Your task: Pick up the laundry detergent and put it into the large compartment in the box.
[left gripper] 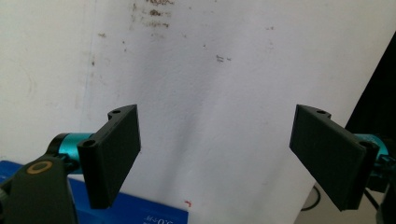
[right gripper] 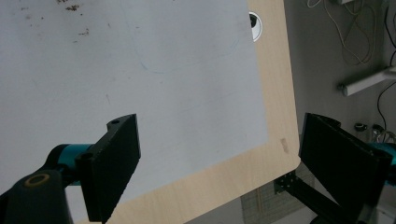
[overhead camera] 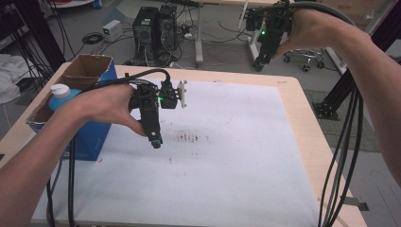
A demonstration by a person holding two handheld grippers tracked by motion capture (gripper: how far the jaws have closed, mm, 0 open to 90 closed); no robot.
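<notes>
My left gripper (overhead camera: 155, 141) hangs over the left part of a white sheet (overhead camera: 236, 161), held by a hand and pointing down. In the left gripper view it (left gripper: 217, 121) is open, with only the stained sheet (left gripper: 201, 70) between the jaws. My right gripper (overhead camera: 258, 65) is held high beyond the table's far edge, at the upper right. In the right gripper view it (right gripper: 219, 126) is open and holds nothing. It looks down on the sheet (right gripper: 140, 70) and the wooden table corner (right gripper: 280, 140).
A blue open-topped cardboard box (overhead camera: 90, 137) stands at the table's left edge, with a white-capped blue bottle (overhead camera: 61, 92) inside. Dark smudges (overhead camera: 187, 137) mark the sheet just right of the left gripper. Black cables (overhead camera: 347, 142) hang at the right. Computer towers (overhead camera: 153, 28) stand on the floor behind.
</notes>
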